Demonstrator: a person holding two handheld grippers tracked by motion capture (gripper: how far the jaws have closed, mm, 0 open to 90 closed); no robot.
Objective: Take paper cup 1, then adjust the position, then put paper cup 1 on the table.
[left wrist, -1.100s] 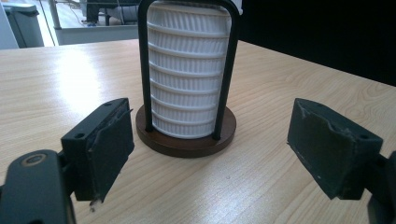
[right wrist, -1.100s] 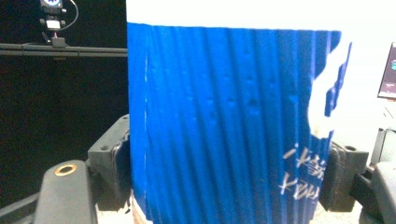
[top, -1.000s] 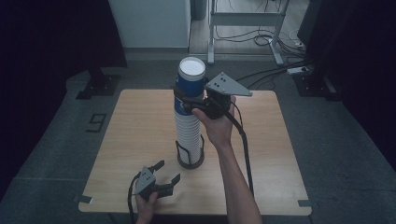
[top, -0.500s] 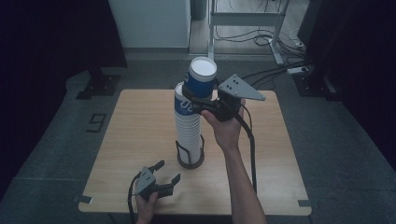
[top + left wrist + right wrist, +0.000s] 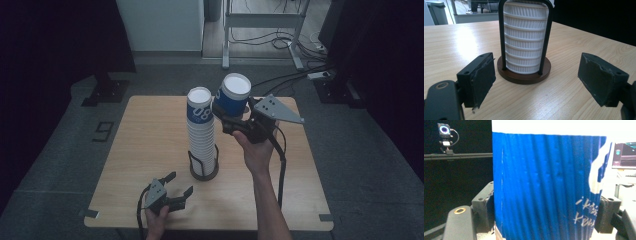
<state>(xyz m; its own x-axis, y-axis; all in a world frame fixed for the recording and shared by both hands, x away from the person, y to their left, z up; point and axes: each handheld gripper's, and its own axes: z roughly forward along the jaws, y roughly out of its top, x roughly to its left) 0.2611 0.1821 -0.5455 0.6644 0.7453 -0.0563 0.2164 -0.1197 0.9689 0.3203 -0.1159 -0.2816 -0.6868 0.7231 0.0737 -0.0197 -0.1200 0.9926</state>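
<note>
- Tabletop (image 5: 150,130) — a pale wooden board, rectangular, with small tabs at its near left and near right corners.
- Stack of cups (image 5: 201,131) — nested paper cups, white ribbed sides with a blue printed cup on top, standing upright a little toward the near edge from the tabletop's middle.
- Cup holder (image 5: 204,167) — a round dark base with black wire uprights, ringing the foot of the stack; in the left gripper view the base (image 5: 524,75) lies flat on the wood just beyond the jaws.
- Right gripper (image 5: 231,120) — held in the air beside the top of the stack, toward the far right part of the tabletop; its jaws have just been closing and press on either side of the blue cup.
- Blue cup (image 5: 232,95) — lifted clear of the stack, tilted, its white mouth upward, its ribbed blue wall (image 5: 544,185) between the pads.
- Left gripper (image 5: 175,192) — low near the near edge, left of centre, jaws spread apart with nothing between them, pointing at the holder.
</note>
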